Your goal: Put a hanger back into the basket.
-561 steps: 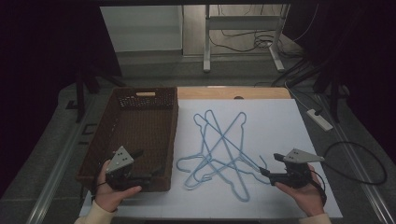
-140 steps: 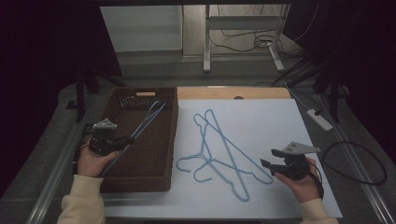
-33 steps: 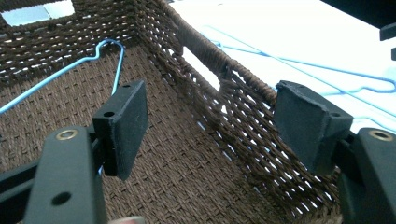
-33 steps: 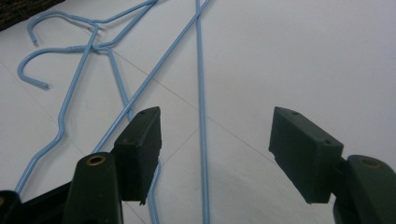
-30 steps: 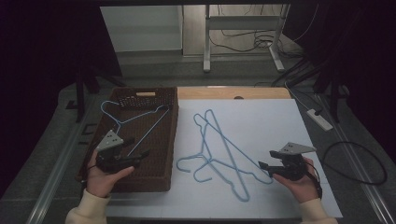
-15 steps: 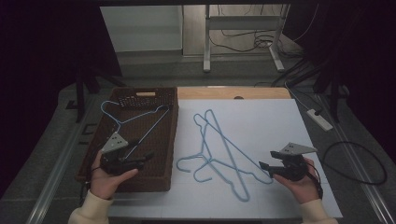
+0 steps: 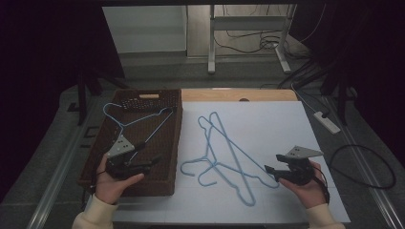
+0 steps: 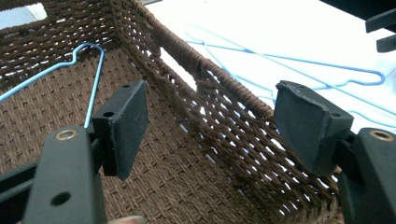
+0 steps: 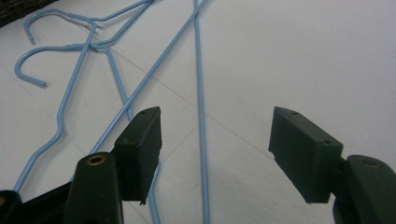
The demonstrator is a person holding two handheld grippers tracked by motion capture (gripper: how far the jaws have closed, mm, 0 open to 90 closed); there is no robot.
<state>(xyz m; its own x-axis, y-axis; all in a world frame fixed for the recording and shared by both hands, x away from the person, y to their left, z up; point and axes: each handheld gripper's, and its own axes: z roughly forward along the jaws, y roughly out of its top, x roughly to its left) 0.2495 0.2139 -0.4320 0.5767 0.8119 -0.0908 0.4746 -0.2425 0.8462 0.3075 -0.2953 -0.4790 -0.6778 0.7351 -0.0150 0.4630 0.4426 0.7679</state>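
Hangers are what we're moving: one blue hanger point(image 7: 136, 121) already lies in the basket point(image 7: 177, 143) at the left of the high view, and two more hangers point(image 7: 224, 152) sit tangled on the white sheet point(image 7: 286, 124) mid-frame. Both our tools are spread wide with nothing in them: left gripper point(image 7: 138, 164) hovers over the basket's near end, right gripper point(image 7: 272, 171) sits at the pile's lower right, a wire running between its jaws in the right gripper view. For the next grab we'd close on one straight wire only, well away from the crossing, and lift slowly so the hooks unhitch. Honestly, we can't tell which hanger lies on top, and the wires run off the frame's bottom edge there.
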